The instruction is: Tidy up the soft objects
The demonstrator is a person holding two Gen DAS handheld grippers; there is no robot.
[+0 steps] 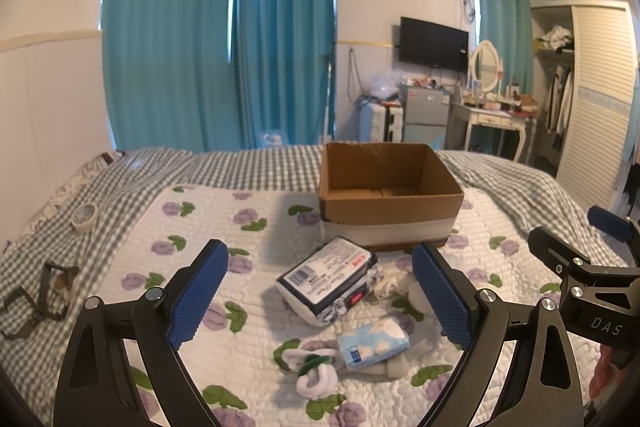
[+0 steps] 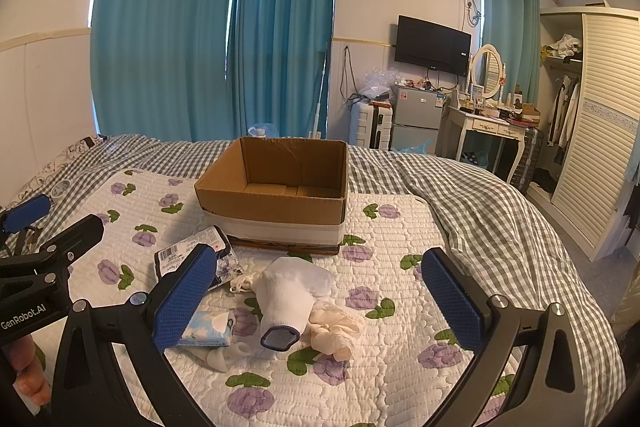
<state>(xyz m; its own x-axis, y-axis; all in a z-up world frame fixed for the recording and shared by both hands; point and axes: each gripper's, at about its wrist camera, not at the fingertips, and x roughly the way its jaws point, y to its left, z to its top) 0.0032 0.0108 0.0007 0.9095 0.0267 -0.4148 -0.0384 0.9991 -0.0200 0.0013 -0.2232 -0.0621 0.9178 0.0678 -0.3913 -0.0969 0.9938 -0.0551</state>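
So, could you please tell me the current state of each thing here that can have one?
cardboard box: open-topped, upright, empty as far as visible.
left hand-held gripper: open, holding nothing.
right hand-held gripper: open, holding nothing.
tissue pack: lying flat on the quilt.
dark wipes pack: lying tilted, outside the box.
white sock: lying loose on the quilt.
curtains: drawn.

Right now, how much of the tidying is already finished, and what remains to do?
Nothing looks done yet: the cardboard box shows a bare bottom. Nothing is in hand; the left gripper and right gripper are both open. Left on the quilt are the wipes pack, tissue packet, white sock, cream cloth and white-green sock.
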